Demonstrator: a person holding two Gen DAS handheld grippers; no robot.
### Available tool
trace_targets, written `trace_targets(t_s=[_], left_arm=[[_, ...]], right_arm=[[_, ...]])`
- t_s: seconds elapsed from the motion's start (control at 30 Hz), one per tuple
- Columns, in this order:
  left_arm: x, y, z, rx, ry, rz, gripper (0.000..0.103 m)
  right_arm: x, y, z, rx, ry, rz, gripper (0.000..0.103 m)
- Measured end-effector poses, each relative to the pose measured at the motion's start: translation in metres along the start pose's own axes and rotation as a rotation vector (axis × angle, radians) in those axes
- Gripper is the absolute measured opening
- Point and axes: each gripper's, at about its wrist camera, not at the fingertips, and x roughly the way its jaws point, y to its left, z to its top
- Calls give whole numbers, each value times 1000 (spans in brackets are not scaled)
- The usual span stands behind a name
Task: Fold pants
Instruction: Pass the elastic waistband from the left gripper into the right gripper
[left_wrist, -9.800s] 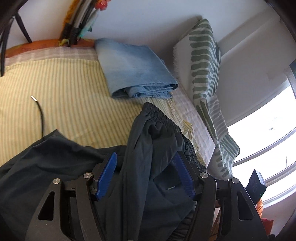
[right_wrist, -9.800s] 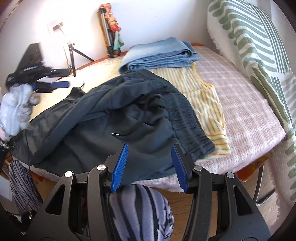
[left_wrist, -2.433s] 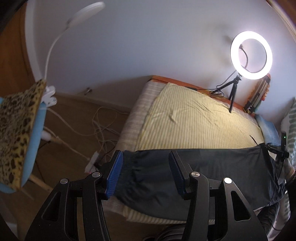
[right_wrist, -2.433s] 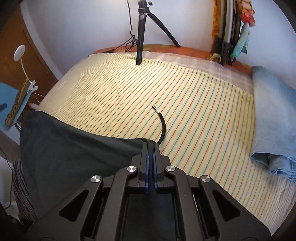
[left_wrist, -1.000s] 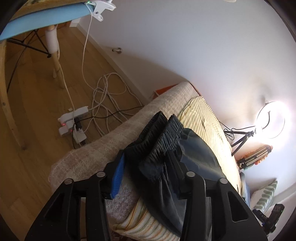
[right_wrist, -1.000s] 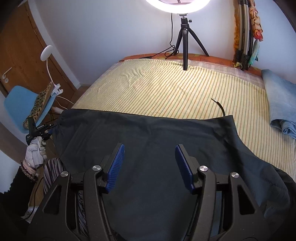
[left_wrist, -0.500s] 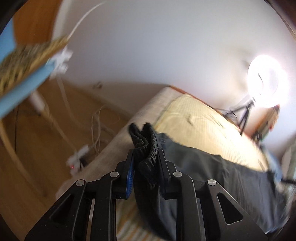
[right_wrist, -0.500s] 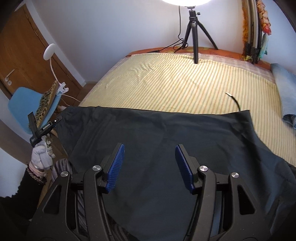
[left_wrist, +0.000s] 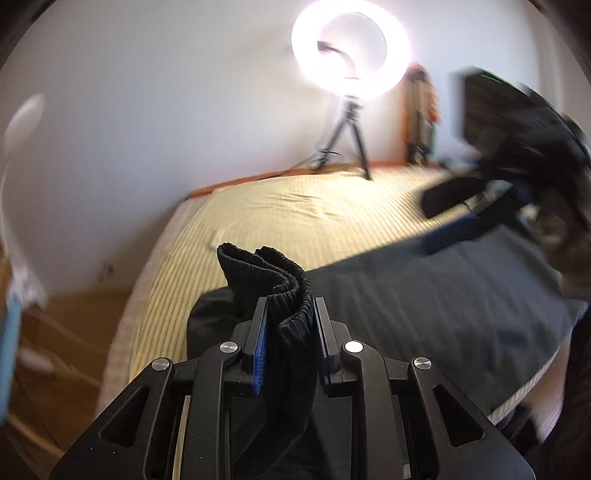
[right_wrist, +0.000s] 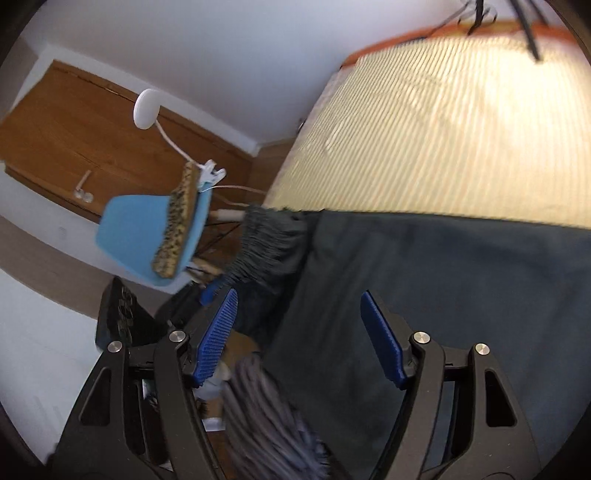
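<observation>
Dark pants (left_wrist: 424, 295) lie spread along the near edge of a bed with a yellow striped sheet (left_wrist: 295, 214). My left gripper (left_wrist: 288, 325) is shut on the bunched elastic waistband (left_wrist: 269, 273) and holds it above the bed's left end. My right gripper (right_wrist: 299, 328) is open and empty above the pants (right_wrist: 443, 280), pointing toward the waistband (right_wrist: 266, 240). It shows blurred at the right of the left wrist view (left_wrist: 480, 214).
A lit ring light on a tripod (left_wrist: 351, 48) stands at the bed's far side. A blue chair with a leopard cushion (right_wrist: 147, 232) and a clip lamp (right_wrist: 147, 110) stand on the wooden floor left of the bed. A striped sleeve (right_wrist: 266, 417) is under the right gripper.
My left gripper has lifted the gripped waistband and swung it over the bed. My right gripper has swung left toward the waistband end, still open.
</observation>
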Motion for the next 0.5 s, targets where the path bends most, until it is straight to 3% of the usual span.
trace_targets(t_s=[0.13,0.27,0.4,0.5], left_arm=[[1,-15,8,56,5,-44,20],[6,-45,9,191,31,-67,20],[10,-76,3,349,48,-51,20],[14,-92,1,420,58,-46,20]], right_arm=[[40,-20,1,152,46,96,73],[53,-29,2,230,42,192,73],[53,-26,2,223,46,170,73],[51,-25,1,182,64,85,73]])
